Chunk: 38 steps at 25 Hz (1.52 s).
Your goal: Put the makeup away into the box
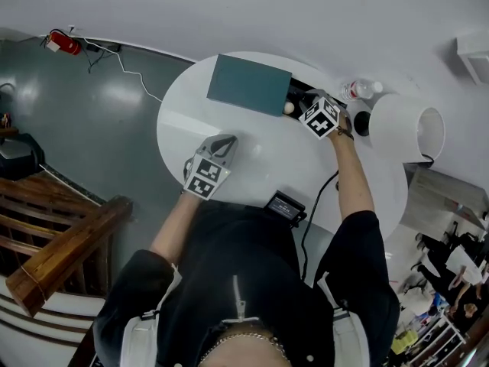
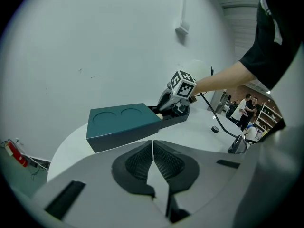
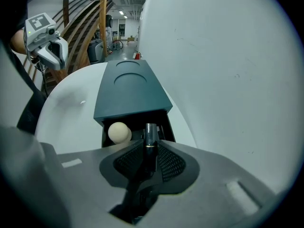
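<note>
while the right claw point(image 3: 151, 148) was clenched on a slim dark makeup tube point(image 3: 150, 136) with a thin gold ring, it pointed steeply down at the open drawer point(image 3: 164, 123) of the teal box point(image 3: 132, 91). the tube stood out ahead of the claw tips, over the near end of the drawer; whether it touched the drawer i could not tell. a cream ball point(image 3: 118, 132) lay in the drawer, just to the left of this claw. the box rested on the white tabletop point(image 1: 252, 167). the left claw point(image 2: 153, 163) was closed with nothing between its jaws, and the box lay ahead of it, well apart.
</note>
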Tool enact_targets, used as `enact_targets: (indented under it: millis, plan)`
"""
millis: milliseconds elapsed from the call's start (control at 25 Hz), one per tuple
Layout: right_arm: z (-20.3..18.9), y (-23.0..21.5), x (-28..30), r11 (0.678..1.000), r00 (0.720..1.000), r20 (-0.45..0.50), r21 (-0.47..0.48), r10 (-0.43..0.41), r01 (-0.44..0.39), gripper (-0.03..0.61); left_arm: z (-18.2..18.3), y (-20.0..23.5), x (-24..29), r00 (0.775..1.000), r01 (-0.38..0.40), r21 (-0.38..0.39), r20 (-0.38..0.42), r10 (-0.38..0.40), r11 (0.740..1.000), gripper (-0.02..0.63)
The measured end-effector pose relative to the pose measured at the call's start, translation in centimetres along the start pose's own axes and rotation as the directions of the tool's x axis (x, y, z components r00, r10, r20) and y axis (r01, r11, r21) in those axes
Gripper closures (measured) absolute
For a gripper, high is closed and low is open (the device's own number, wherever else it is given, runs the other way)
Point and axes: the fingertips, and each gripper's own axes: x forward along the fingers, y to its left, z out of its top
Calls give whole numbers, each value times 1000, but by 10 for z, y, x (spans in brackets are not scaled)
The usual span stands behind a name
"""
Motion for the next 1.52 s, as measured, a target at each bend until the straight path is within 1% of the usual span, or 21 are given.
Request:
enact_targets:
  millis: [240, 440, 680, 840, 960, 1120, 1400, 1440, 1520]
  plan:
    - [8, -6, 14, 999, 999, -10, -36, 30, -30, 492, -14, 8, -4, 999, -26, -36, -19, 26, 999, 600]
    - [8, -4, 25, 997, 998, -28, -54, 61, -63, 492, -17, 9, -2, 999, -33, -53, -24, 32, 998, 600]
    - [2, -3, 33, 996, 995, -34, -12, 89, -89, 492, -18, 11, -1, 999, -37, -66, -26, 35, 997, 600]
    - [2, -3, 35, 995, 995, -37, -10, 98, -98, 492, -18, 13, -2, 999, -40, -68, -28, 39, 997, 600]
    - [3, -3, 36, 995, 995, -27, -6, 97, -97, 491, -18, 13, -1, 999, -41, -66, -29, 39, 997, 600]
    - [3, -4, 35, 995, 996, -7, 53, 90, -89, 488, -18, 13, -4, 999, -39, -68, -23, 38, 997, 600]
    - [6, -8, 20, 995, 998, 17, 76, 61, -62, 479, -16, 11, -6, 999, -31, -51, -18, 30, 998, 600]
    - [6, -8, 16, 994, 998, 28, 88, 55, -57, 484, -15, 11, -6, 999, -28, -47, -17, 27, 999, 600]
    - [8, -9, 6, 993, 998, 54, 112, 29, -35, 524, -13, 9, -6, 1000, -19, -36, -13, 19, 999, 600]
